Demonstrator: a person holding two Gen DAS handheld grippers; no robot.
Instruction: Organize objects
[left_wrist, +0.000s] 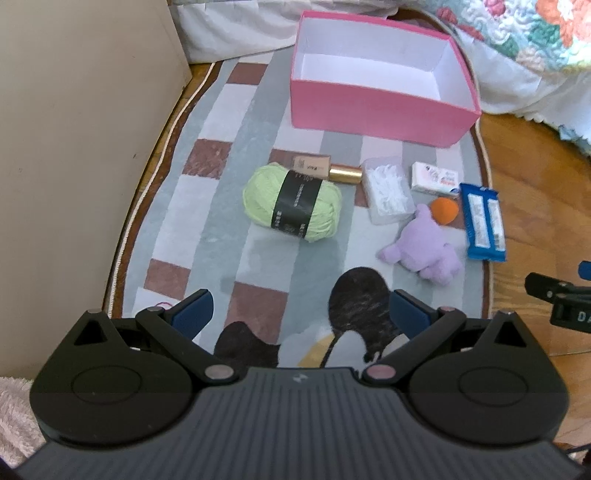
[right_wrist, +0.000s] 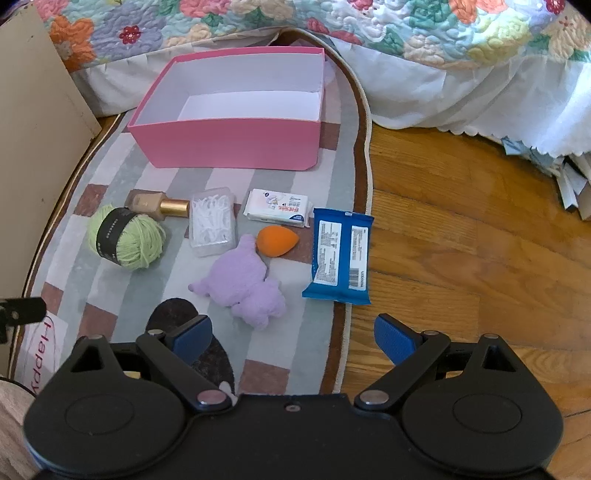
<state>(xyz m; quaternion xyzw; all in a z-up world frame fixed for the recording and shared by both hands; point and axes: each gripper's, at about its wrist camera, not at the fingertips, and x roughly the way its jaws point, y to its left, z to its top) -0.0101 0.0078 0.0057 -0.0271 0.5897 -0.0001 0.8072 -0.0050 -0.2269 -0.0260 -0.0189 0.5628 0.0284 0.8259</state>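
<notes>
Lying on checked oval rug: open pink cardboard box, behind the loose items; blue foil packet, print unreadable; green yarn ball. Rug text reads "Happy". Left gripper and right gripper both gape wide, empty.

Checked rug bears pink box, yarn, plush.

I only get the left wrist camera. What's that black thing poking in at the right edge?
Observer: That's the right gripper; its own camera shows it open, holding nothing.
Visitor: And the gold thing behind the yarn?
Observer: The cap of a beige bottle lying on its side.
Visitor: Any writing on the rug?
Observer: Yes, "Happy" in pink near the rug's left edge.
</notes>
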